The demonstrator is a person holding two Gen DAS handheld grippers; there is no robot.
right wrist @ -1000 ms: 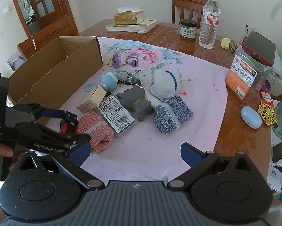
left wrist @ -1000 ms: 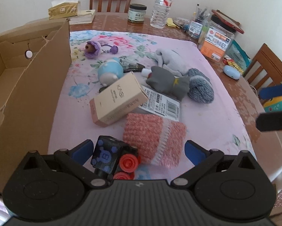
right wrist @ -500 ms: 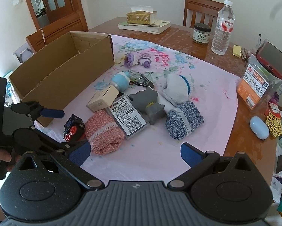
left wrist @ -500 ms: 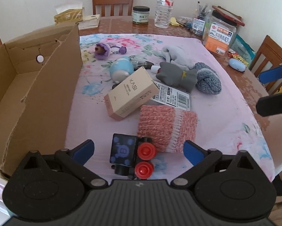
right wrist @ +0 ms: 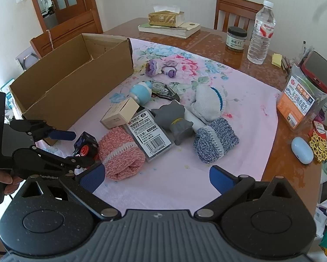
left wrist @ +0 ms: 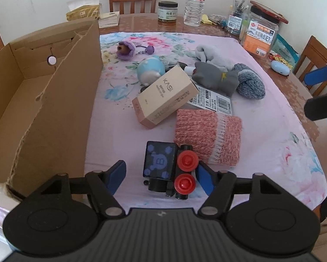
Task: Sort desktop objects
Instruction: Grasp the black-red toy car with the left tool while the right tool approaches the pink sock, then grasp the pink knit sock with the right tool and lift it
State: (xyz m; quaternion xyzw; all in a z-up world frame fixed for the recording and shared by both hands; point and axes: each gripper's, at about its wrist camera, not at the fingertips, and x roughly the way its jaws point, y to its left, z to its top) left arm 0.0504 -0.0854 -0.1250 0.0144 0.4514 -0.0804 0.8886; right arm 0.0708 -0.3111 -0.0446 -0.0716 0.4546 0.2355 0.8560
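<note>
A black toy block with red knobs (left wrist: pixel 167 168) lies on the pink floral cloth (left wrist: pixel 272 135) between the fingers of my left gripper (left wrist: pixel 161 176). The jaws are open, and the right pad is close to the red knobs. The toy also shows in the right wrist view (right wrist: pixel 84 146), with the left gripper (right wrist: pixel 76 148) around it. My right gripper (right wrist: pixel 155 179) is open and empty above the cloth's near edge. An open cardboard box (left wrist: pixel 39 100) stands at the left, also seen in the right wrist view (right wrist: pixel 76 76).
On the cloth lie a pink knit sock (left wrist: pixel 207 135), a beige carton (left wrist: pixel 165 96), a barcode pack (right wrist: pixel 150 135), a grey cat toy (right wrist: pixel 174 120), a blue-grey sock (right wrist: pixel 215 139), a white sock (right wrist: pixel 207 102), a blue figure (right wrist: pixel 140 91) and a purple keychain (right wrist: pixel 154 68). Jars and a water bottle (right wrist: pixel 261 32) stand behind.
My left gripper has drawn back and risen, and its fingers have narrowed around the black toy. The right gripper has lifted and pulled back a little, staying open.
</note>
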